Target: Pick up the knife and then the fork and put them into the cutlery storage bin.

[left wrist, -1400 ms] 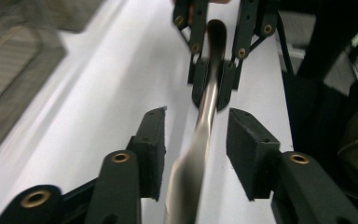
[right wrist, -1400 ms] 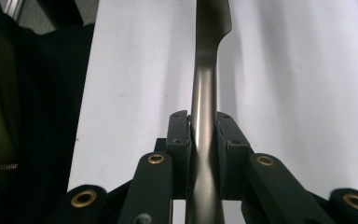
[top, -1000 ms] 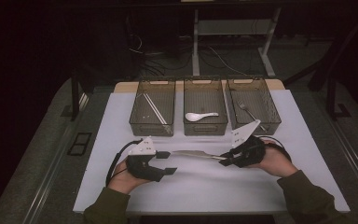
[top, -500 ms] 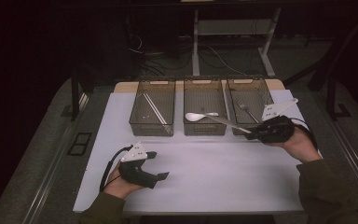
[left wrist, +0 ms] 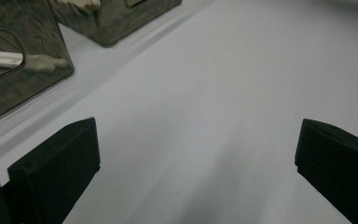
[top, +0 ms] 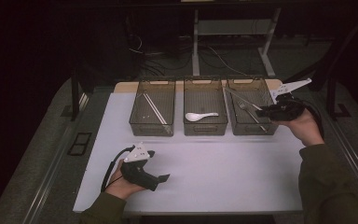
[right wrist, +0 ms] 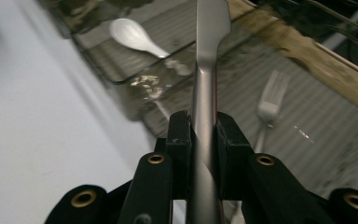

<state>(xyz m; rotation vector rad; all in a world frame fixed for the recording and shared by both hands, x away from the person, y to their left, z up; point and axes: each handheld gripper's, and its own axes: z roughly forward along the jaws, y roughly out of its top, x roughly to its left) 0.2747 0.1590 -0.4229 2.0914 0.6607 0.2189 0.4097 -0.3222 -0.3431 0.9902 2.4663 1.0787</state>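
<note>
My right gripper (top: 266, 112) (right wrist: 204, 135) is shut on the handle of a metal table knife (top: 241, 97) (right wrist: 209, 42). The blade points out over the right bin (top: 254, 132), where a fork (top: 250, 113) (right wrist: 270, 105) lies. A white spoon (top: 200, 116) (right wrist: 133, 35) lies in the middle bin (top: 205, 132). My left gripper (top: 159, 165) (left wrist: 196, 154) rests low over the white table near the front left. Its jaws have just been opening and stand wide apart with nothing between them.
The left bin (top: 151, 133) (left wrist: 23, 88) holds chopsticks (top: 154, 108) (left wrist: 9, 58). The three bins stand in a row at the back of the white table top (top: 214, 172). Dark floor, table legs and cables lie beyond.
My right gripper carried the knife from the table's middle up and right to the right bin. The left jaws opened wider while that hand stayed near the front left.
</note>
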